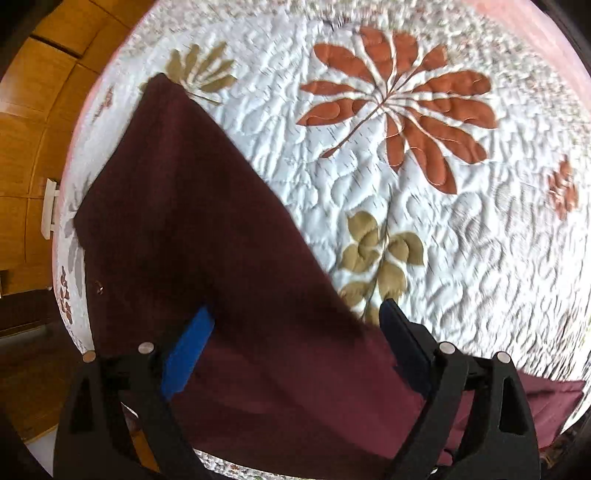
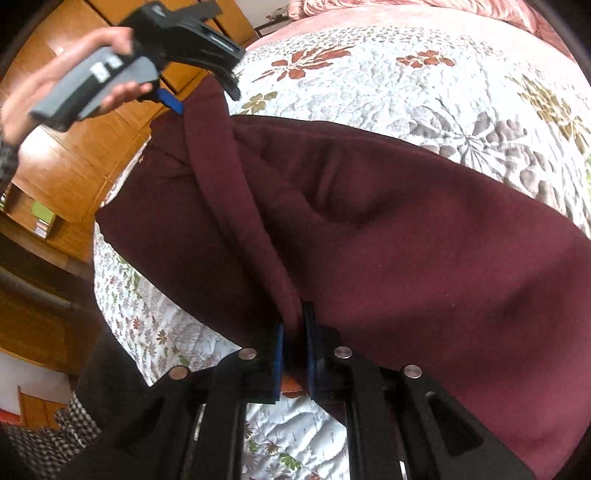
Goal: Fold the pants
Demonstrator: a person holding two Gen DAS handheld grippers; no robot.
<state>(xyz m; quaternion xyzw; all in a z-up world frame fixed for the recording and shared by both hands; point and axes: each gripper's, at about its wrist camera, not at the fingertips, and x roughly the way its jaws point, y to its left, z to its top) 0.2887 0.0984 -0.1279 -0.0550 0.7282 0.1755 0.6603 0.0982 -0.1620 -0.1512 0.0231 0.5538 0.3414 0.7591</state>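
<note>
The pants [image 1: 192, 236] are dark maroon and lie across a quilted floral bedspread [image 1: 369, 184]. In the left wrist view my left gripper [image 1: 295, 325] is open, its blue-padded fingers spread wide above the maroon cloth, nothing pinched. In the right wrist view the pants [image 2: 388, 240] drape in a raised fold. My right gripper [image 2: 293, 332] is shut on an edge of the pants, the cloth bunched between its blue pads. The left gripper [image 2: 207, 96] also shows in the right wrist view at top left, held in a hand above the far end of the pants.
The bedspread [image 2: 406, 81] covers the bed, with a pink cover [image 2: 369, 14] at the far end. Wooden cabinets [image 2: 92, 147] and a wooden floor [image 1: 29, 147] lie beside the bed's left edge. My checked sleeve [image 2: 55, 435] is at lower left.
</note>
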